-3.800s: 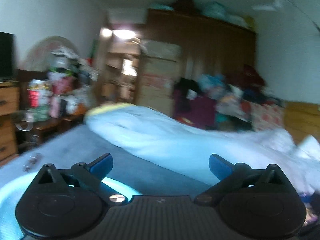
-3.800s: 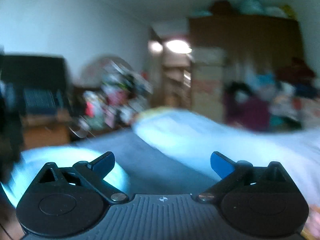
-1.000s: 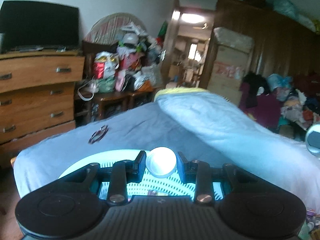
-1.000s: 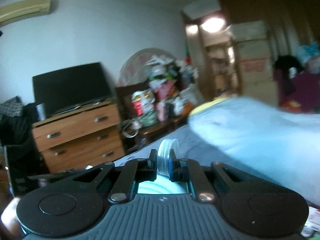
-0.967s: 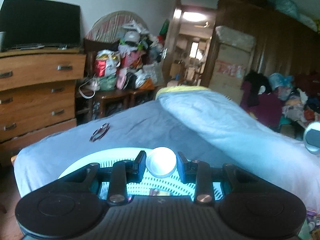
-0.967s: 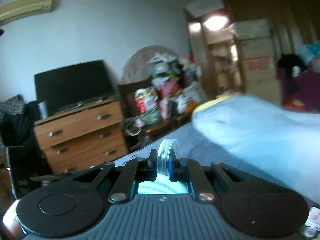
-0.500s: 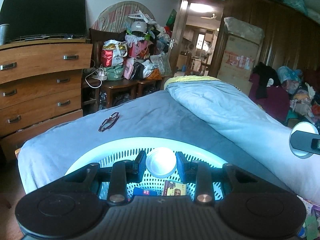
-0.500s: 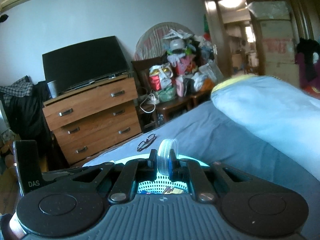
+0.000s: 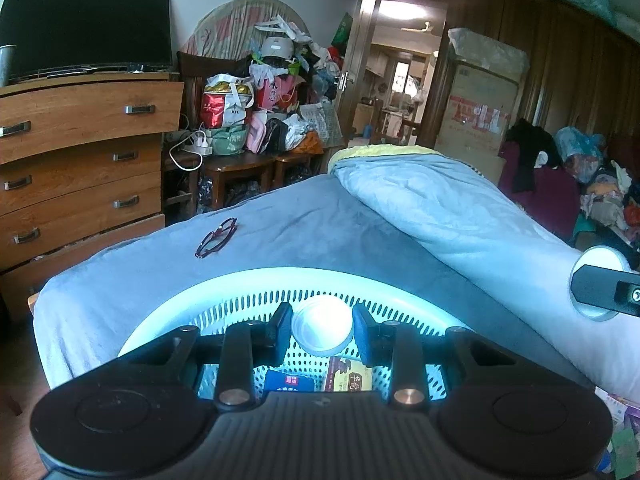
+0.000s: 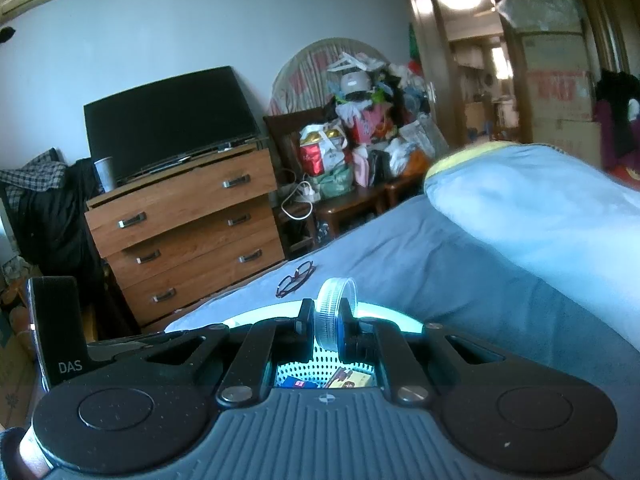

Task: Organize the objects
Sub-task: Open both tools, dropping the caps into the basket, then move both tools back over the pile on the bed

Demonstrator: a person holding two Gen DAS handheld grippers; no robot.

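Note:
My left gripper (image 9: 322,332) is shut on a small white round jar (image 9: 322,325), held just above a pale cyan perforated basket (image 9: 280,276) on the bed. Inside the basket lie a blue packet (image 9: 290,381) and a brown box (image 9: 352,380). My right gripper (image 10: 326,322) is shut on a clear ribbed round lid (image 10: 334,310) that stands on edge over the same basket (image 10: 394,317). In the left wrist view the right gripper's finger (image 9: 604,290) and its lid (image 9: 600,256) show at the right edge.
Red-framed glasses (image 9: 216,236) lie on the grey sheet beyond the basket. A rolled light-blue quilt (image 9: 440,208) runs along the right. A wooden dresser (image 9: 80,152) with a TV (image 9: 84,28) stands left, next to a table piled with bags (image 9: 256,100).
Both grippers were open and empty at first; now each is shut on an object. Over the last second both sank toward the basket, whose inside has come into view.

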